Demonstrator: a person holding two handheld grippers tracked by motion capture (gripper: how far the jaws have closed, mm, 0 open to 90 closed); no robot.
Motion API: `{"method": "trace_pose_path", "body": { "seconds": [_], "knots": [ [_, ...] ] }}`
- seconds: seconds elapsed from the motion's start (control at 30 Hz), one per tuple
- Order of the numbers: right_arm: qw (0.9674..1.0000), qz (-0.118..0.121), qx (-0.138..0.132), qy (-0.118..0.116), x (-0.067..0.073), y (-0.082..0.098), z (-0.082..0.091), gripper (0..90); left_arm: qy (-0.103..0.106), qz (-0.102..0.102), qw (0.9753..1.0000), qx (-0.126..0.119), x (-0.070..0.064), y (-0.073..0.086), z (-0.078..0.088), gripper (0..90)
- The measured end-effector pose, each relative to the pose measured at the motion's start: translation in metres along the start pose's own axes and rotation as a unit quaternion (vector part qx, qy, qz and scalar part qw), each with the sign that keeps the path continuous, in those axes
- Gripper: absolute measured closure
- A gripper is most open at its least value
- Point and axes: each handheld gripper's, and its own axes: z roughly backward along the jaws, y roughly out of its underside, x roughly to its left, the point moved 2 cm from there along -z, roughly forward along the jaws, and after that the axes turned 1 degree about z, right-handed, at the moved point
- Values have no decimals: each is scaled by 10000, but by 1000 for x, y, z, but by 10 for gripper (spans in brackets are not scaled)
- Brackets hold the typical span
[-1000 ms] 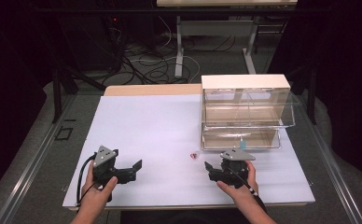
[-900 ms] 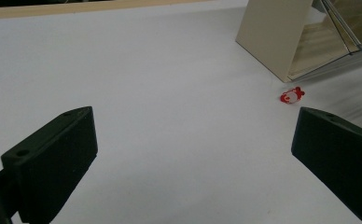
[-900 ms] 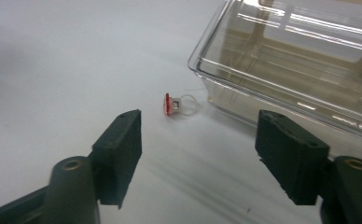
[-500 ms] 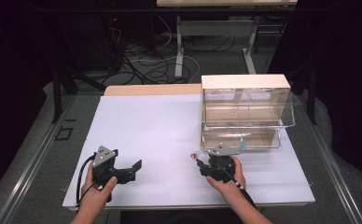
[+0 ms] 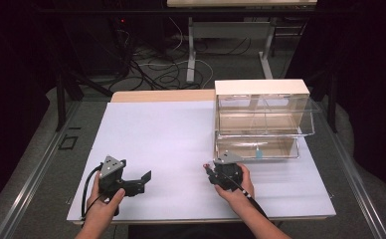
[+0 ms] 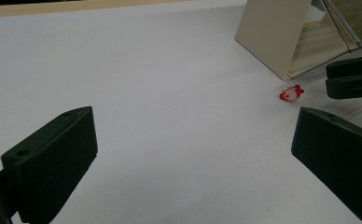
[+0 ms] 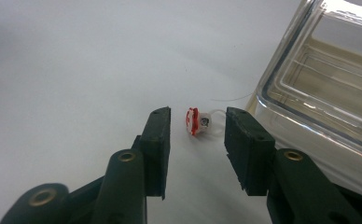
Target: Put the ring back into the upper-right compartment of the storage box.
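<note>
right gripper [image 7: 198, 128] jaws spread around small red-and-white plastic piece [image 7: 196, 121] on white table [image 5: 156, 134], at 9 o'clock of clear plastic drawer box [image 5: 260, 119]. left gripper [image 6: 193, 154] spread wide, empty, at 7 o'clock of table.

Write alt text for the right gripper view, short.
The right tongs are open around a small red-and-white object lying on the white table, one jaw on each side and neither touching it. A clear plastic drawer box stands just beyond the right jaw.
</note>
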Motion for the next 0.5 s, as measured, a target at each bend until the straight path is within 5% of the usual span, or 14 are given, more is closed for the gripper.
{"method": "trace_pose_path", "body": {
  "seconds": [0.5],
  "knots": [
    [9996,183,194,-34,0,0,-19,749,11,-10,10000,18,0,0,0,2]
  ]
}}
